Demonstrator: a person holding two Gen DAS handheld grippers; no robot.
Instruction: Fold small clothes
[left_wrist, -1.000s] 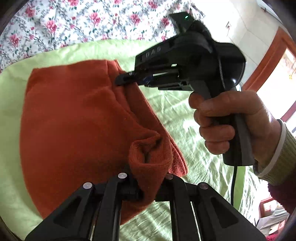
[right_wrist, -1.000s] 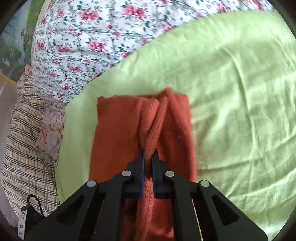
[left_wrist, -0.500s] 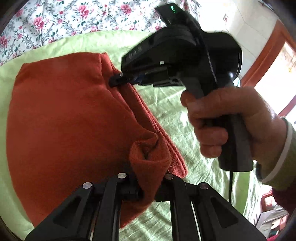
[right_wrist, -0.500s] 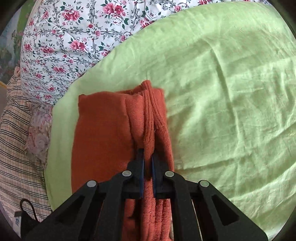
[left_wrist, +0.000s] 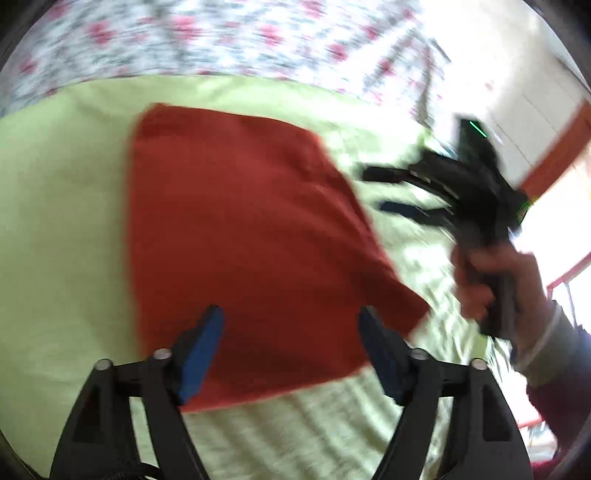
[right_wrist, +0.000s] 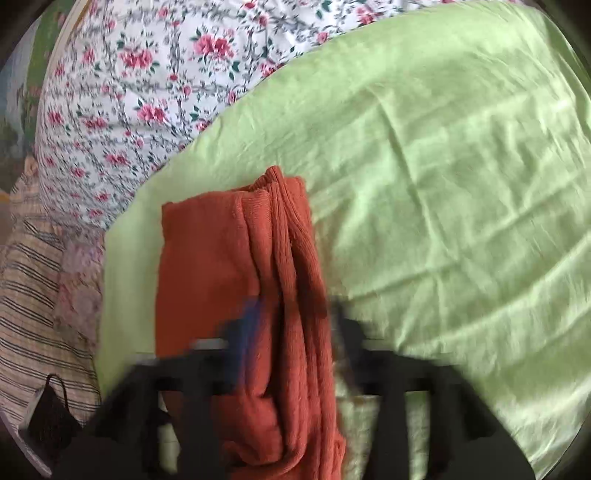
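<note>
left gripper (left_wrist: 290, 347) spread wide, empty, over near edge of orange garment (left_wrist: 240, 236) | right gripper (right_wrist: 291, 332) parted, released, straddling ribbed folded edge | garment flat, folded, on green sheet (right_wrist: 443, 184), floral bedding (right_wrist: 147, 92) beyond | step: fold laid, likely letting go | next: probably regrasp an edge for another fold, or smooth bunched ridge

The folded orange garment (right_wrist: 258, 295) takes up the left part of the green sheet (right_wrist: 461, 184); to its right the sheet lies bare and wide, with only shallow wrinkles in the way. On the garment's right flank the right gripper (left_wrist: 384, 192), fingers spread, hangs just beside its edge and narrows the way there. The floral bedding (right_wrist: 147, 92) bounds the far side, and the left gripper (left_wrist: 291, 350) straddles the near edge.
</note>
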